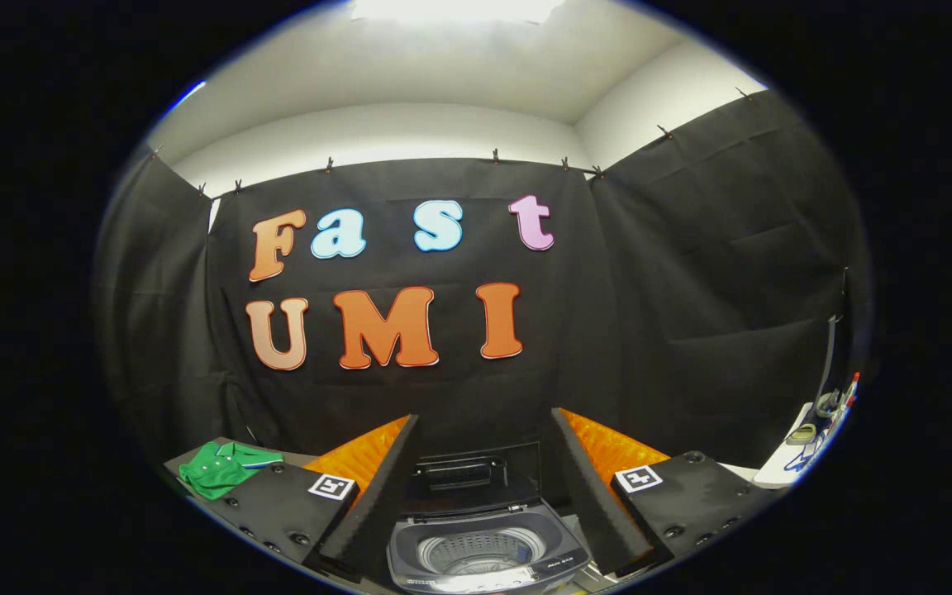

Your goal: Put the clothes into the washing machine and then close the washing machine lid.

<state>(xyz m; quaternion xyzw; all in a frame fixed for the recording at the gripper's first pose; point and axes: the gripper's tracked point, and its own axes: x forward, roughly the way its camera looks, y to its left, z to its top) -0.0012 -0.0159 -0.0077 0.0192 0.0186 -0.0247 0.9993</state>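
Two fingers (377,496) nearest the lens, spread wide apart, nothing held between them, no contact with any object. Gripper (480,483) wide open, aimed level across the booth. Square black-and-white marker (332,486) on the left finger mount, a matching one (638,478) on the right mount. Ridged inner faces of both fingers angled toward each other at the far ends.

Between the fingers, low and close: small top-loading washing machine (484,570), grey body, round perforated drum (480,549) visible through the opening. Lid (476,483) raised upright behind the opening, dark, leaning back toward the black cloth wall. Drum looks bare, though only its upper part is in sight.

Off to the left, beyond the left finger mount: green shirt (220,467), collared, lying crumpled on a table (187,459) edge, partly hidden by the mount. Well apart from the washing machine, outside the span of the fingers, untouched.

Off to the right, past the right finger mount: white surface (778,471) with a few small items (815,421) on it, too small and warped to identify. Dark upright pole (831,347) just above them.

Behind everything: black cloth wall (691,289) pinned up with clips along its top edge, pale wall and ceiling above, bright light panel (455,8) overhead.
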